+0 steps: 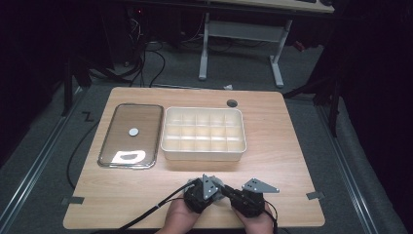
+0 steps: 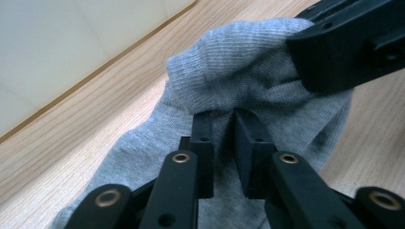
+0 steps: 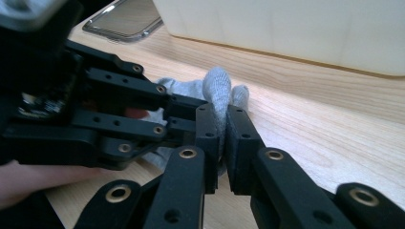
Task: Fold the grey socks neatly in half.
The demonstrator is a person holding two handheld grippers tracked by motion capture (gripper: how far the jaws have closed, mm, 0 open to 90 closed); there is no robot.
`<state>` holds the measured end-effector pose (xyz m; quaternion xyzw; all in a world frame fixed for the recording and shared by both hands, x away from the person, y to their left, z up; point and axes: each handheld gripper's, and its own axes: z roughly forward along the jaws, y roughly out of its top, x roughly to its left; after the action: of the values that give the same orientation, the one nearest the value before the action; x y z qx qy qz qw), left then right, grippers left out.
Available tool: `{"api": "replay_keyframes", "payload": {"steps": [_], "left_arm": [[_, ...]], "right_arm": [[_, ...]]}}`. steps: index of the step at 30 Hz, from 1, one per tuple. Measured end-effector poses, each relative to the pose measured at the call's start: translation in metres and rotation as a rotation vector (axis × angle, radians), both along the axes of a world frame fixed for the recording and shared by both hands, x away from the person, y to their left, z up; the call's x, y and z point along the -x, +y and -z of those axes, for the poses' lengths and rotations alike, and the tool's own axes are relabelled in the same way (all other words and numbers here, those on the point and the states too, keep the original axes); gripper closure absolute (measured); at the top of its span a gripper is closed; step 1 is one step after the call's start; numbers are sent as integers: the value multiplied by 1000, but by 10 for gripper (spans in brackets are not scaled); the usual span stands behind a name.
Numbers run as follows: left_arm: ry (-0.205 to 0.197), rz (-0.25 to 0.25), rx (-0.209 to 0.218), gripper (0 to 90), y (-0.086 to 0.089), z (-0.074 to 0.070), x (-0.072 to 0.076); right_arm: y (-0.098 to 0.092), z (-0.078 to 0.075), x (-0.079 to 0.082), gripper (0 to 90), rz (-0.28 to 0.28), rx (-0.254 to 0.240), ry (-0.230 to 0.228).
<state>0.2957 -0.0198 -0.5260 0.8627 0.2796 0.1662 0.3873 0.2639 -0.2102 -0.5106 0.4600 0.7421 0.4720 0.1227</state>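
Grippers, two of them, work on one grey sock (image 2: 224,90) at 6 o'clock on our table (image 1: 292,146). We pinch its fabric with the left gripper (image 2: 223,143) and the right gripper (image 3: 223,143). At 12 o'clock stand one white divided box (image 1: 203,153) and one clear lid (image 1: 130,136).

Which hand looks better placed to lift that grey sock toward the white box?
Probably the right. The right tongs pinch a raised fold of the grey sock, facing the white box. The left tongs lie over the sock's flat part, with no clear hold.

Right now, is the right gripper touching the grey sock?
Touching. The right gripper view shows the right gripper with its jaws pinching a fold of the grey sock.
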Motion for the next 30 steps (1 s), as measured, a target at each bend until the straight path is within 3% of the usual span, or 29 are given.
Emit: {"api": "replay_keyframes", "payload": {"steps": [5,7,11,16,19,23,28,30], "left_arm": [[-42,-48,74,586,24,-13,1],[-34,-83,88,542,40,-15,0],[16,-123,89,469,68,-7,2],[92,-140,99,403,86,6,-1],[115,-139,127,414,90,8,-3],[133,-122,137,510,92,8,-4],[161,-121,183,687,97,8,-5],[145,-125,199,760,99,8,-3]], "right_arm": [[-5,0,1,857,15,-2,-4],[-7,1,0,857,17,-5,3],[-10,2,-1,857,22,-7,9],[-9,2,-1,857,21,-1,3],[-8,2,0,856,21,7,-3],[-6,2,0,856,25,30,2],[0,-1,-1,856,36,90,-4],[3,-4,-3,856,41,109,-6]]}}
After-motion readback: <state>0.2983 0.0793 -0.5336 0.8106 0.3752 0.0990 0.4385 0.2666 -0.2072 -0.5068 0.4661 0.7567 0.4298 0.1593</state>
